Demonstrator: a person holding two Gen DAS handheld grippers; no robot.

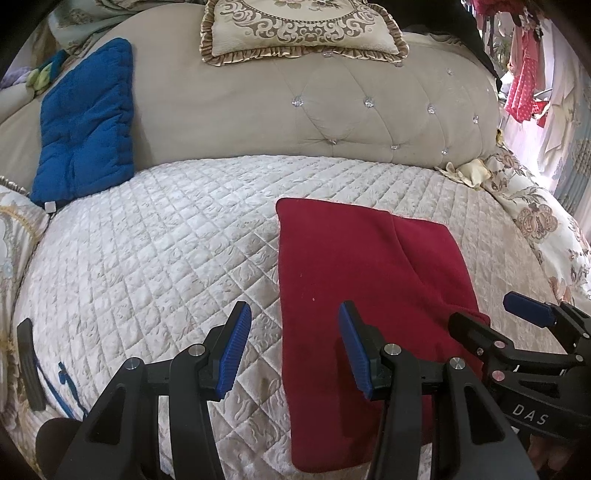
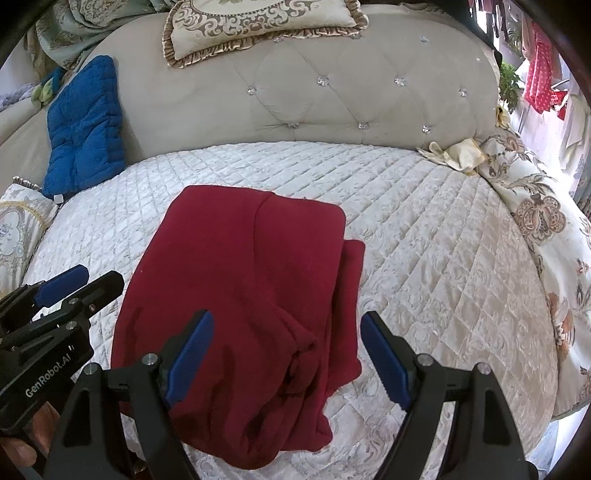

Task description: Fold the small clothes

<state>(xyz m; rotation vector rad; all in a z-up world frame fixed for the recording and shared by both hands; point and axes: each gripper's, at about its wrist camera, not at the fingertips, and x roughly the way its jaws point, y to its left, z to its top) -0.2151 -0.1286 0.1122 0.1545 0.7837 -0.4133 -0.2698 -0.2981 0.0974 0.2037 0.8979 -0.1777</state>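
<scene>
left tool (image 1: 295, 354): jaws spread wide, nothing between them, hovering over the left edge of the garment; left pad over bare quilt, right pad over red cloth; also seen at the lower left of the right wrist view (image 2: 74, 280)
right tool (image 2: 286, 354): jaws spread wide, released, above the near right part of the garment, holding nothing; seen at the right edge of the left wrist view (image 1: 495, 314)
red garment (image 2: 236, 295): folded, lying flat on the bed near both tools, roughly rectangular; a narrower layer sticks out along its right side, near end bunched and wrinkled; in the left wrist view (image 1: 369, 280) it sits right of centre
bed (image 1: 166, 258): white quilted cover with diamond stitching, carries the garment
floral bedding (image 2: 546, 236): along the bed's right edge, well apart from the garment
blue cushion (image 1: 85, 122): far left, leaning on the headboard, bottom touching the quilt
cream cloth (image 2: 454, 153): crumpled at the far right corner by the headboard
headboard (image 1: 332, 99): beige, tufted with shiny buttons, behind the bed
ruffled pillow (image 1: 295, 29): patterned, resting on top of the headboard
red clothes (image 2: 541, 81): hanging far right, background
</scene>
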